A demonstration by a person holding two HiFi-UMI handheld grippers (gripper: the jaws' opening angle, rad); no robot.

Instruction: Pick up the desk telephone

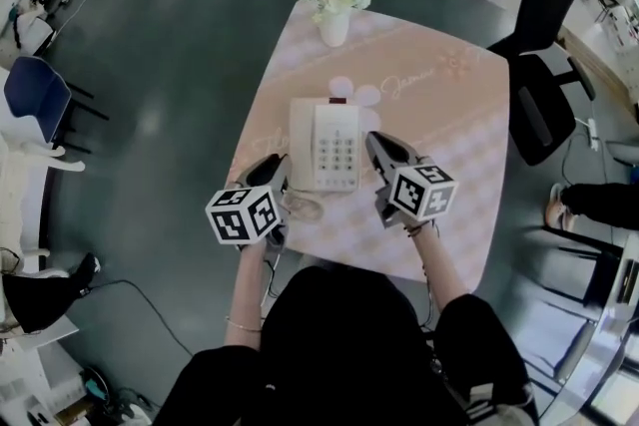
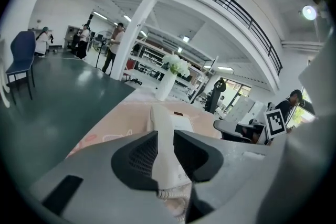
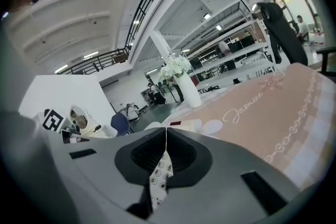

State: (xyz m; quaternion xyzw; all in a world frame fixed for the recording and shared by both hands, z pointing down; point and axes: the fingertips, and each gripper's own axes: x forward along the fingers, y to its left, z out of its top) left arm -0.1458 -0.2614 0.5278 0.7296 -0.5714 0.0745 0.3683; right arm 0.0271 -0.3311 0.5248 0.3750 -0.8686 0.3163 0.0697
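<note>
A white desk telephone lies in the middle of the pink-clothed table, its handset resting on its left side. My left gripper is at the phone's near left corner, open by a narrow gap. In the left gripper view the handset lines up with that gap, and the coiled cord shows just below. My right gripper sits beside the phone's right edge, pads meeting, nothing held. In the right gripper view the keypad shows under the shut gripper.
A white vase of flowers stands at the table's far side beyond the phone. The coiled cord lies at the near left of the phone. A black office chair is to the right, a blue chair far left.
</note>
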